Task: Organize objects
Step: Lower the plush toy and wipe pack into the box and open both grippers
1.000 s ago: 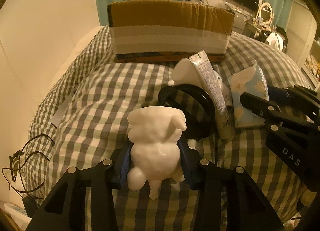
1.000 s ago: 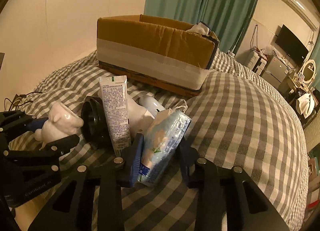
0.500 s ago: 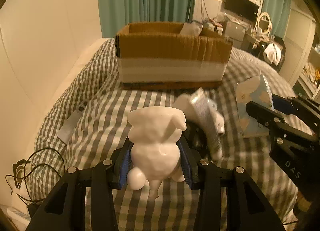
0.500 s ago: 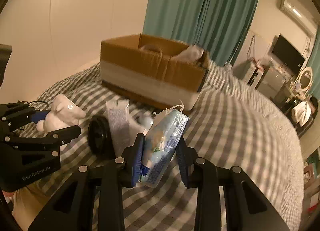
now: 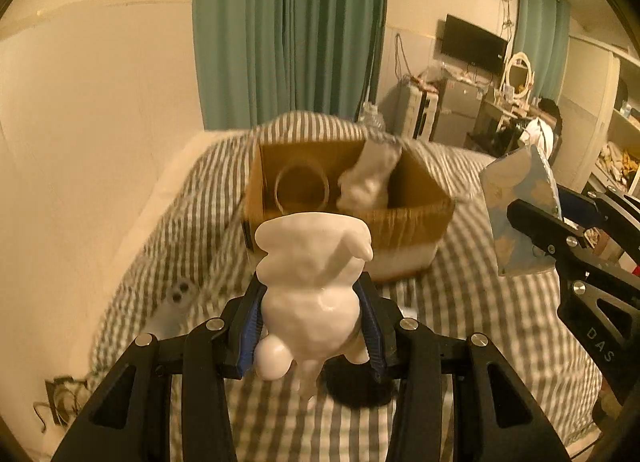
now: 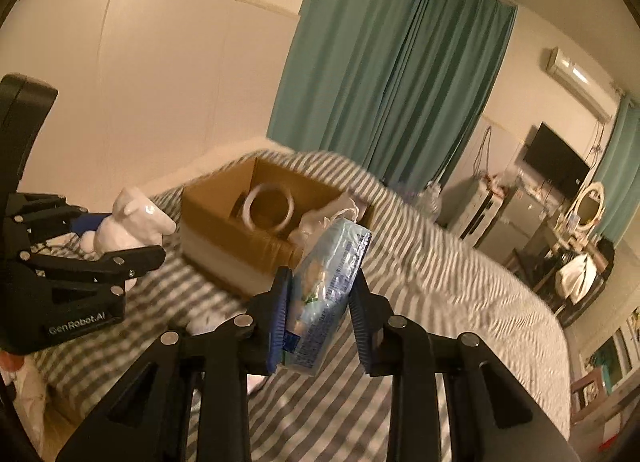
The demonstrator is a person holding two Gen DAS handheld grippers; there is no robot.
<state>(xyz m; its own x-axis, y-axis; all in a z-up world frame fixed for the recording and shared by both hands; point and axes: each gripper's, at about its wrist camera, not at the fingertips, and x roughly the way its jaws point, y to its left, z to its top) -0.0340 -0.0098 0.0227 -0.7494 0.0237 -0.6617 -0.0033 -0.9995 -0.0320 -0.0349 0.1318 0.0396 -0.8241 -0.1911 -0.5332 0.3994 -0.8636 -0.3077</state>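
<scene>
A white figurine (image 5: 312,290) is clamped in the left gripper (image 5: 312,326) and a blue packet (image 6: 324,294) in the right gripper (image 6: 318,318), both held above the checked bed (image 5: 460,322) near an open box (image 5: 408,222) where a ring (image 5: 302,190) is seen.

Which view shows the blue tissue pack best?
Right wrist: the blue tissue pack sits centred, clamped in the right gripper, print visible. Left wrist shows it only at the frame edge, side-on.
</scene>
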